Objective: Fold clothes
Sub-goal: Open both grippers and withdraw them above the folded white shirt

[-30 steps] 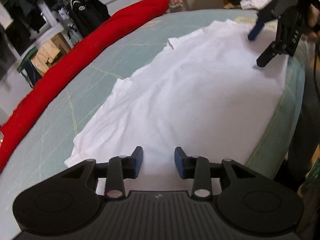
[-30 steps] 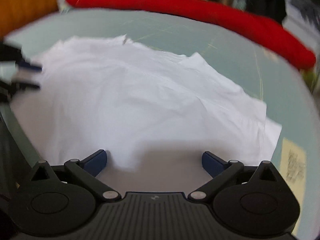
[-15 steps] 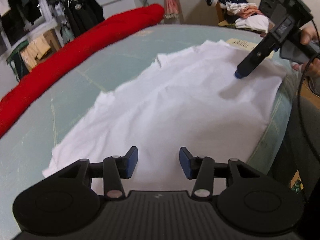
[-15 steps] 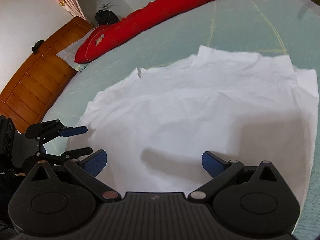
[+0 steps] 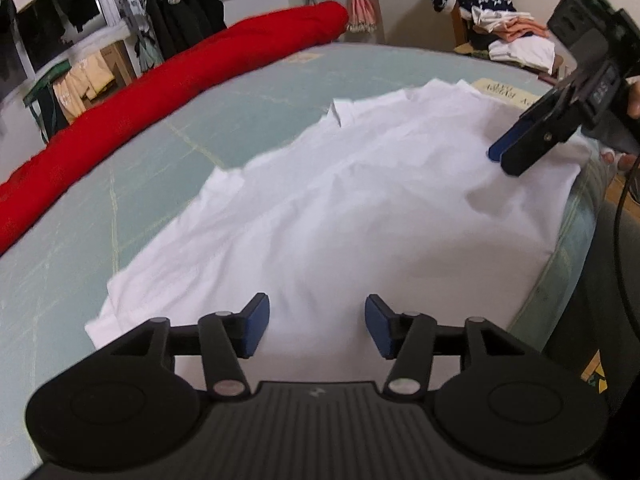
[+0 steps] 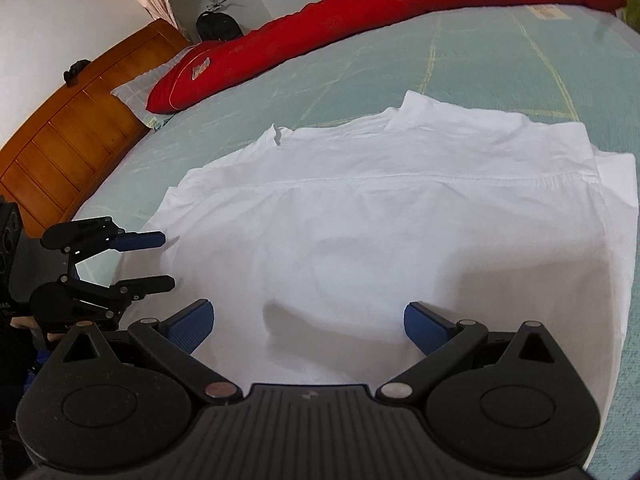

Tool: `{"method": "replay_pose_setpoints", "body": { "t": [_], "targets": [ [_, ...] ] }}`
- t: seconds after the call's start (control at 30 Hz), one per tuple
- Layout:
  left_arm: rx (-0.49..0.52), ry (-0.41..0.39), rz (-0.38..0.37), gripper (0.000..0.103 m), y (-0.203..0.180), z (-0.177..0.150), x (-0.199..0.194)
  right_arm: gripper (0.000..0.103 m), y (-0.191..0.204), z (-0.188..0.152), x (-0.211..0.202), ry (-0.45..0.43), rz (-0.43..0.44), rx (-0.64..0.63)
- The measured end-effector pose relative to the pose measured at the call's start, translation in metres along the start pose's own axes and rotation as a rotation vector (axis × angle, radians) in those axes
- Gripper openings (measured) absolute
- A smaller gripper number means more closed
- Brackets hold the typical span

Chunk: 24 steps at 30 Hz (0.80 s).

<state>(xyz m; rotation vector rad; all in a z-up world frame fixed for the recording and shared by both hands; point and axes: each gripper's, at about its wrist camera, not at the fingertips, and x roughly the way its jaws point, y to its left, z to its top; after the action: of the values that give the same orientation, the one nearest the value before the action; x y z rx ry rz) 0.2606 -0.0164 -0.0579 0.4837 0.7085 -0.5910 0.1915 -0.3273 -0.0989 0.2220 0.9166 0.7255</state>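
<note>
A white shirt (image 6: 360,232) lies spread on the pale green bed (image 6: 460,60), near the edge, a long red bolster (image 6: 360,12) well beyond it. It seems partly doubled over, a layer edge crossing its width, so a fold is likely under way. The left tongs (image 5: 316,326) hover part open over the shirt's near end, gripping nothing; the right tongs (image 6: 308,324) gape wide over the shirt's near hem, empty. Next comes pinching an edge cleanly. A paper label (image 5: 508,94) past the shirt is unreadable.
</note>
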Motion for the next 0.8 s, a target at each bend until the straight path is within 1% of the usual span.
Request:
{"method": "replay_pose_setpoints", "body": {
  "t": [0.07, 0.13, 0.17, 0.2, 0.27, 0.4, 0.47, 0.53, 0.6, 0.63, 0.67, 0.7, 0.73, 0.8],
  "targets": [
    [-0.03, 0.003, -0.005, 0.059, 0.003, -0.004, 0.003, 0.103, -0.002, -0.004, 0.0, -0.019, -0.002, 0.003],
    [-0.074, 0.001, -0.01, 0.067, 0.009, -0.007, 0.004, 0.103, -0.003, -0.007, 0.001, -0.03, -0.004, 0.009],
    [-0.097, 0.005, -0.009, 0.074, 0.012, -0.009, 0.005, 0.103, -0.002, -0.008, 0.002, -0.029, -0.011, -0.001],
    [-0.127, 0.011, -0.008, 0.079, 0.017, -0.01, 0.007, 0.103, 0.0, -0.008, 0.002, -0.028, -0.018, -0.01],
    [-0.163, 0.009, -0.019, 0.079, 0.022, -0.013, 0.007, 0.103, 0.003, -0.009, 0.004, -0.025, -0.033, -0.03],
    [-0.123, -0.008, 0.007, 0.076, 0.015, -0.01, -0.003, 0.103, 0.022, -0.011, 0.008, 0.008, -0.12, -0.151],
    [-0.09, -0.054, -0.009, 0.077, 0.01, -0.007, -0.019, 0.103, 0.037, -0.013, 0.005, 0.009, -0.163, -0.204],
    [-0.073, -0.08, -0.038, 0.077, 0.007, -0.006, -0.029, 0.103, 0.05, -0.016, -0.003, -0.005, -0.138, -0.266],
    [-0.069, -0.062, -0.036, 0.077, 0.005, -0.011, -0.028, 0.103, 0.058, -0.022, -0.007, -0.013, -0.146, -0.305],
    [-0.068, -0.052, -0.035, 0.077, 0.004, -0.013, -0.027, 0.103, 0.056, -0.025, -0.007, -0.006, -0.164, -0.308],
    [-0.073, -0.023, -0.025, 0.077, 0.004, -0.018, -0.023, 0.103, 0.055, -0.029, -0.006, 0.0, -0.182, -0.31],
    [-0.079, 0.007, -0.014, 0.077, 0.005, -0.023, -0.018, 0.103, 0.051, -0.032, -0.004, 0.016, -0.194, -0.296],
    [-0.086, 0.012, -0.013, 0.077, 0.007, -0.027, -0.021, 0.103, 0.045, -0.036, -0.004, 0.031, -0.202, -0.272],
    [-0.101, 0.02, -0.011, 0.078, 0.01, -0.036, -0.026, 0.103, 0.036, -0.049, -0.012, 0.025, -0.219, -0.261]
  ]
}}
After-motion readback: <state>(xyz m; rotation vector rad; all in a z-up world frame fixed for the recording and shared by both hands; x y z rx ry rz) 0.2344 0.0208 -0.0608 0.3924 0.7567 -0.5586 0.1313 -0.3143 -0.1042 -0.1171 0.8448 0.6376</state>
